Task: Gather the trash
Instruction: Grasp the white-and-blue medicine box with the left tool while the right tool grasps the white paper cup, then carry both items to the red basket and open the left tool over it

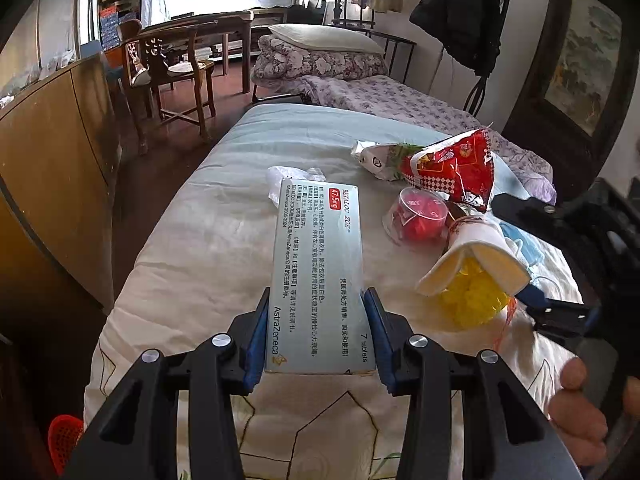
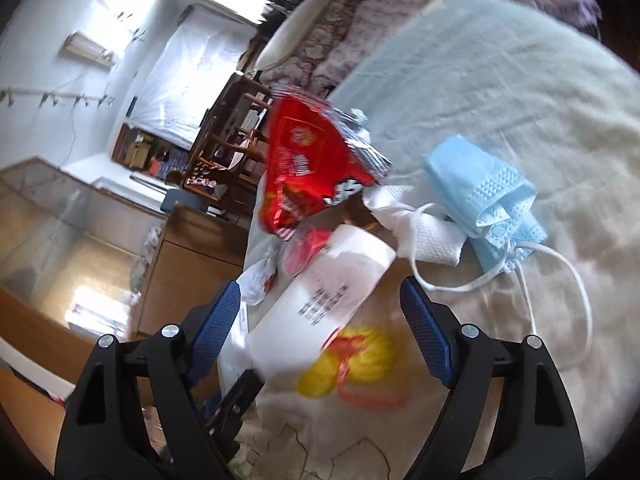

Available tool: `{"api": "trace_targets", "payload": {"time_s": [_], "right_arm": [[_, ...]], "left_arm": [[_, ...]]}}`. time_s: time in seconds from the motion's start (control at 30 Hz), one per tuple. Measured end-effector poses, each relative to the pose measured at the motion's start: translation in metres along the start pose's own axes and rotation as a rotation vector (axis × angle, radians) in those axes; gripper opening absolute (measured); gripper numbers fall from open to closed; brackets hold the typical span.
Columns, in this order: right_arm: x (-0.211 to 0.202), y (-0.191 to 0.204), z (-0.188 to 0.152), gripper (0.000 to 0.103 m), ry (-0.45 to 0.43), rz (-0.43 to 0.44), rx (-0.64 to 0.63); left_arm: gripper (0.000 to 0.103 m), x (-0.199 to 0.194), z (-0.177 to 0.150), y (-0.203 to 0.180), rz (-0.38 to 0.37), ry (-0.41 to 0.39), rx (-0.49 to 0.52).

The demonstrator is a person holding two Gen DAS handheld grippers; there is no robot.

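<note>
My left gripper (image 1: pixel 316 300) is shut on a flat silver medicine box (image 1: pixel 318 272), holding its near end above the bed. To its right lie a red snack bag (image 1: pixel 460 172), a clear cup with red contents (image 1: pixel 420 216), a white paper cup (image 1: pixel 476 256) and a yellow bag (image 1: pixel 474 300). My right gripper (image 2: pixel 320 296) is open, its jaws on either side of the white paper cup (image 2: pixel 324 304). The red snack bag (image 2: pixel 308 160), a white tissue (image 2: pixel 424 232), a blue face mask (image 2: pixel 488 192) and the yellow bag (image 2: pixel 352 360) lie around it.
The trash lies on a bed with a cream quilt (image 1: pixel 208 248). A wooden cabinet (image 1: pixel 52 176) stands along the left. A chair (image 1: pixel 172 76) and table stand beyond. A red basket (image 1: pixel 64 436) shows at the lower left, below the bed edge.
</note>
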State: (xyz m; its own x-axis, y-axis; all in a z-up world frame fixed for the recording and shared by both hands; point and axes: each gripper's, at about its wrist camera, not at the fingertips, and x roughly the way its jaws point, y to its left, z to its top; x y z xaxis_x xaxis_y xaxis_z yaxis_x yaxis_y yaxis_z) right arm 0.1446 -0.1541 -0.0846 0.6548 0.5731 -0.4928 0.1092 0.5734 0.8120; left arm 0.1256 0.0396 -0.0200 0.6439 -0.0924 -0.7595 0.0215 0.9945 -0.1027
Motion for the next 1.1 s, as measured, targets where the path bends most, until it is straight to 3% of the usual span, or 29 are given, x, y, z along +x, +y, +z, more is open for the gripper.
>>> {"api": "trace_targets", "payload": {"time_s": [0.03,0.07,0.17,0.33,0.63,0.77,0.87,1.1], "right_arm": [[0.004,-0.001,0.0,0.045,0.011,0.013,-0.003],[0.004,0.0,-0.001,0.032,0.012,0.041,-0.01],[-0.018,0.012,-0.003,0.018,-0.065,0.066,-0.063],[-0.061,0.018,-0.014,0.018,-0.109,0.202,-0.079],[-0.062,-0.008,-0.024,0.022,0.002,0.137,-0.016],[-0.063,-0.007,-0.028,0.011,-0.024,0.108,-0.027],[-0.071,-0.001,-0.031,0.011,-0.064,0.104,-0.081],[-0.09,0.011,-0.033,0.011,-0.113,0.19,-0.135]], "left_arm": [[0.044,0.0,0.0,0.0,-0.002,0.002,-0.003],[0.044,0.0,0.0,0.001,-0.003,0.003,-0.008],[0.044,0.0,0.001,0.005,-0.014,0.004,-0.024],[0.044,-0.004,0.003,0.011,-0.049,-0.004,-0.056],[0.044,-0.005,0.003,0.011,-0.06,0.001,-0.055],[0.044,-0.005,0.004,0.01,-0.06,0.002,-0.051],[0.044,-0.006,0.004,0.01,-0.065,-0.005,-0.048],[0.044,-0.029,0.002,0.008,-0.12,-0.086,-0.03]]}}
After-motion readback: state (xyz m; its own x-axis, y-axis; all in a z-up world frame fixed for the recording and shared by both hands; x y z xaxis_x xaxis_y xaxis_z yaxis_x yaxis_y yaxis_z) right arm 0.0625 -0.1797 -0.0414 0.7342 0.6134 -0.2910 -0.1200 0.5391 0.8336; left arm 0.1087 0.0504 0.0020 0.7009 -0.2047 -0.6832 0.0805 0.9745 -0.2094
